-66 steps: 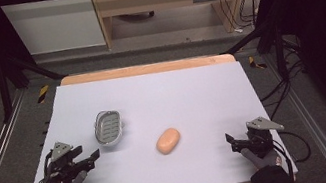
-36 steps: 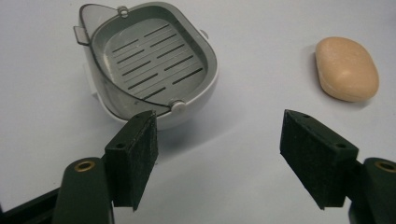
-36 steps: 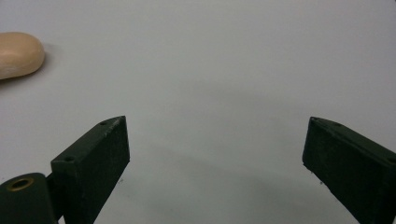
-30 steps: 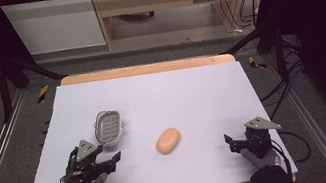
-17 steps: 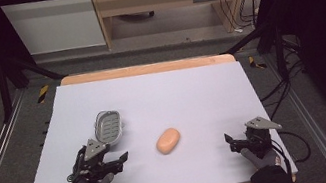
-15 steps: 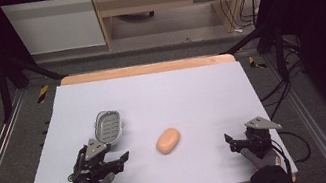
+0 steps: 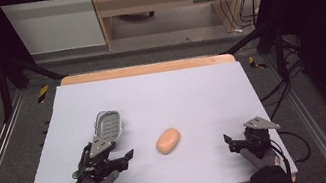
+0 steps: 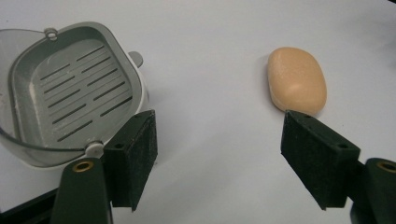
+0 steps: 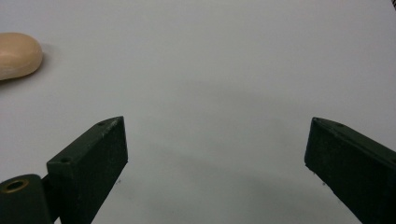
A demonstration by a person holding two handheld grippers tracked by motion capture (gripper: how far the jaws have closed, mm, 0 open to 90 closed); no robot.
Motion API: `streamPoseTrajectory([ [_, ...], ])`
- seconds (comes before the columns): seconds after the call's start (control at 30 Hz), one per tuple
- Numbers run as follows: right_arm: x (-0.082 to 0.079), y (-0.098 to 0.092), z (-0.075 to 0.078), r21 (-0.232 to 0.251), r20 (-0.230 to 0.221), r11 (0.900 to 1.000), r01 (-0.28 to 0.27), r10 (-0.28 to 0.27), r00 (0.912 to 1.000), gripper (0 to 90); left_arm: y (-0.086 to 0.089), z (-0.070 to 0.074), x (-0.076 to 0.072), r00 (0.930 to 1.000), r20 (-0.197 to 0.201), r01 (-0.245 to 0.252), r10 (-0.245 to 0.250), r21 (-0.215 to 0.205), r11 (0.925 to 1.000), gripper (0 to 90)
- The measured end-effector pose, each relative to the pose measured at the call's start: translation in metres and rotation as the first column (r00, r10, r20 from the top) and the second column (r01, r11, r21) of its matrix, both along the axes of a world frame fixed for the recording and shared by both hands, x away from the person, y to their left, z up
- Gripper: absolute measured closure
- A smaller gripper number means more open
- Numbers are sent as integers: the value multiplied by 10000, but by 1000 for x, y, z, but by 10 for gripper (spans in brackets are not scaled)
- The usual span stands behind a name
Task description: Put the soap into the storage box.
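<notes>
Two things on the white table (image 7: 191, 91): a peach soap bar (image 7: 168, 141) mid-table and a grey slotted soap dish (image 7: 106, 128) to its left, apart from it.

Left gripper (image 7: 112, 162) sits at the near-left, jaws spread wide, nothing between them. In the left gripper view the soap dish (image 8: 70, 93) is just ahead of one jaw, nearly touching its pad, and the soap bar (image 8: 297, 79) lies just past the tip of the other jaw. So the gripper (image 8: 224, 158) points at the bare gap between them.

Right gripper (image 7: 237, 142) is at the near-right, jaws also wide and empty. In its own view the bar (image 9: 18, 55) is off at the far left edge, well apart from the gripper (image 9: 217, 158).

Key relation: left hand is the nearer one to the bar. The bar lies ahead and to that gripper's right, long axis running roughly along the gripper's pointing direction. My read: shift right to straddle it, close across the short width. Dish is then one short carry away.
</notes>
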State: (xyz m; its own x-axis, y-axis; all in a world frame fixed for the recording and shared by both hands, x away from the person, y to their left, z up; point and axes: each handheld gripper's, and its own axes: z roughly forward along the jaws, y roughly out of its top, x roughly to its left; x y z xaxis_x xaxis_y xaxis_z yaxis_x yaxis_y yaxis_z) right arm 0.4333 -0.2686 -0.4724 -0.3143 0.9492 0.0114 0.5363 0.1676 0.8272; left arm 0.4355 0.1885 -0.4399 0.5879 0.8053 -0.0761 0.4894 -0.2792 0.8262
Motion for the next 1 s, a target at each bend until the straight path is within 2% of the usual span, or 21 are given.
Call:
streamPoseTrajectory([
  [0.27, 0, 1, 1, 92, -8, 10000, 1, 0, 10000, 61, -6, 4, 2, 9999, 67, 119, -119, 42, 9999, 269],
  [0.37, 0, 1, 1, -30, 28, 10000, -21, 21, 10000, 60, -8, 4, 2, 9999, 65, 84, -85, 54, 9999, 270],
  [0.77, 0, 0, 2, -64, 45, 10000, 62, -62, 10000, 60, -18, 8, 7, 9990, 120, 433, -436, 279, 9987, 263],
  [1.0, 0, 0, 2, -70, 4, 10000, 71, -71, 10000, 60, -31, 12, 12, 9976, 199, 654, -661, 357, 9972, 261],
])
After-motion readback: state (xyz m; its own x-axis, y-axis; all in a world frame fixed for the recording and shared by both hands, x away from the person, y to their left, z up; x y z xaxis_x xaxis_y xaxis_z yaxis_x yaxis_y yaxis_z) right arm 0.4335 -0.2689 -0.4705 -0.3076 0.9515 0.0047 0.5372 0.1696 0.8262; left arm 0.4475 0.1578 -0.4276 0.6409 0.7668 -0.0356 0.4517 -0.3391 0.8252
